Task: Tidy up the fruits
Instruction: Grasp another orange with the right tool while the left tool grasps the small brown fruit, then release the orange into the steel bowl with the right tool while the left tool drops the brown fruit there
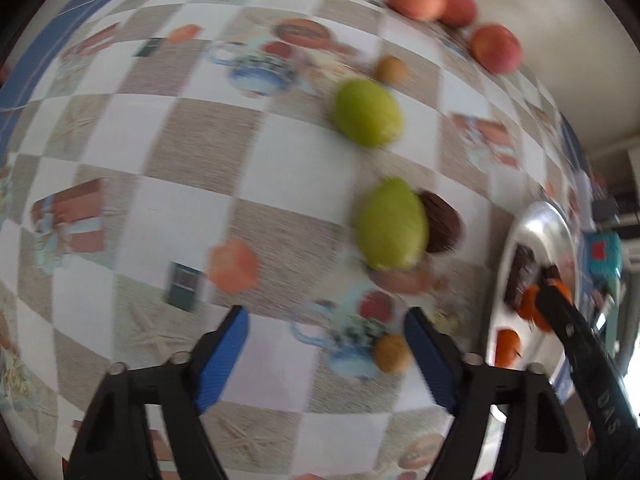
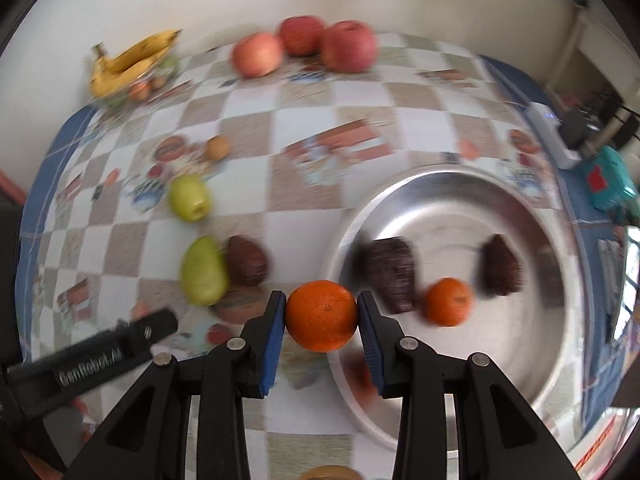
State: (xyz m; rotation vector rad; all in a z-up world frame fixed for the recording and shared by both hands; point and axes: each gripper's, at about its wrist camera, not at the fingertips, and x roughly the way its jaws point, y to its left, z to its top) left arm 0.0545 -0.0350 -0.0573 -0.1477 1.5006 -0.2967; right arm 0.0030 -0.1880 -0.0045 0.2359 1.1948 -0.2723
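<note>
My right gripper (image 2: pixel 321 298) is shut on an orange (image 2: pixel 322 316), held just over the near-left rim of a steel bowl (image 2: pixel 440 176). Inside the bowl lie another orange (image 2: pixel 448 302) and two brown scaly fruits (image 2: pixel 390 272). Left of the bowl, two green pears (image 2: pixel 190 198) lie on the checked tablecloth, the nearer one touching a third brown scaly fruit (image 2: pixel 248 262). My left gripper (image 1: pixel 326 314) is open above the cloth, with nothing pressed between its blue pads. A small round brown fruit (image 1: pixel 390 354) lies on the table by its right finger. The green pears (image 1: pixel 390 224) are ahead of it.
Three red apples (image 2: pixel 302 34) sit at the table's far edge by the wall. A bunch of bananas (image 2: pixel 128 62) with small fruits lies at the far left. Another small brown fruit (image 2: pixel 218 148) lies beyond the pears. A teal object (image 2: pixel 608 184) and a white box stand right of the bowl.
</note>
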